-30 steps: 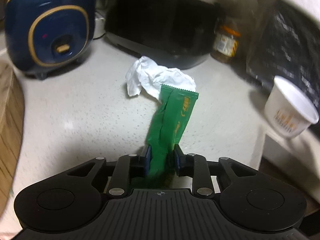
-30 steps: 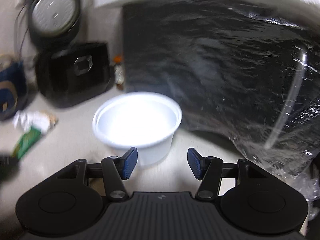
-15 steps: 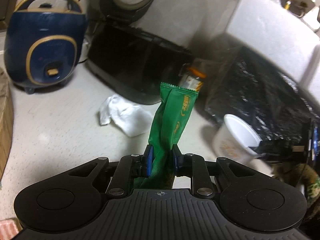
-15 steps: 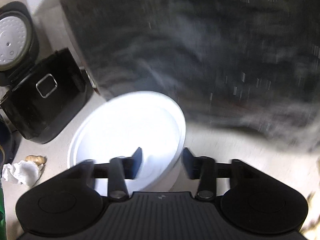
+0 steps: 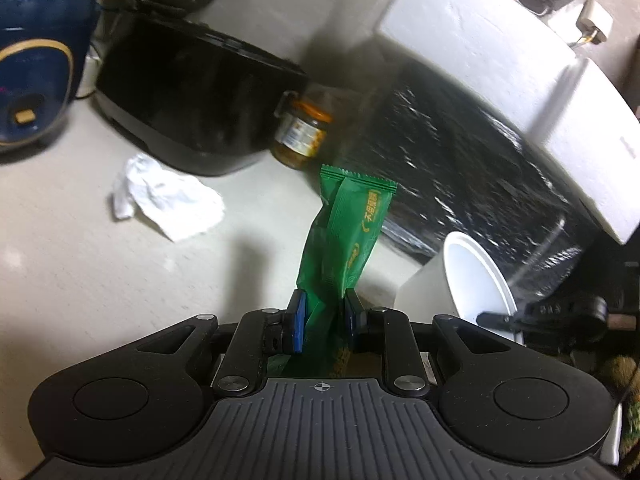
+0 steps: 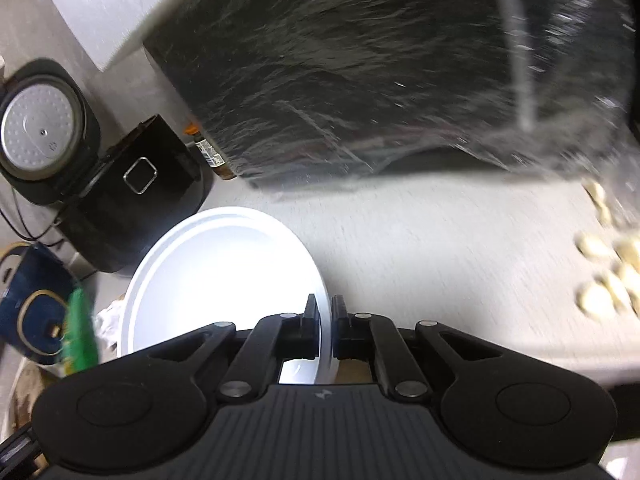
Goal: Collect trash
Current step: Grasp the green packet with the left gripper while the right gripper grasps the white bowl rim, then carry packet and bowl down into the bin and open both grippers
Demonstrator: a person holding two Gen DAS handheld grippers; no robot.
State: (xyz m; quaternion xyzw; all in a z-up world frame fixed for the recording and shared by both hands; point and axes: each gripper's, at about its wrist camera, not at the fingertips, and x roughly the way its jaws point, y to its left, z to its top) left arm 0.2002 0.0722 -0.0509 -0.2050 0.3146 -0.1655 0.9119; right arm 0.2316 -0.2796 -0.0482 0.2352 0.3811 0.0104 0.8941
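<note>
The left gripper (image 5: 323, 316), angled down over the counter (image 5: 80, 272), pinches a green wrapper (image 5: 344, 236) that stands upright with yellow print too small to read. The right gripper (image 6: 325, 330), tilted down, is clamped on the white cup's (image 6: 208, 264) rim beside a black bag (image 6: 380, 72).

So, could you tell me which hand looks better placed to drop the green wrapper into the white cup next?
Left, probably. The left gripper is shut on the green wrapper, off the counter, with the white cup open nearby. The right gripper is clamped on the cup's rim.
</note>
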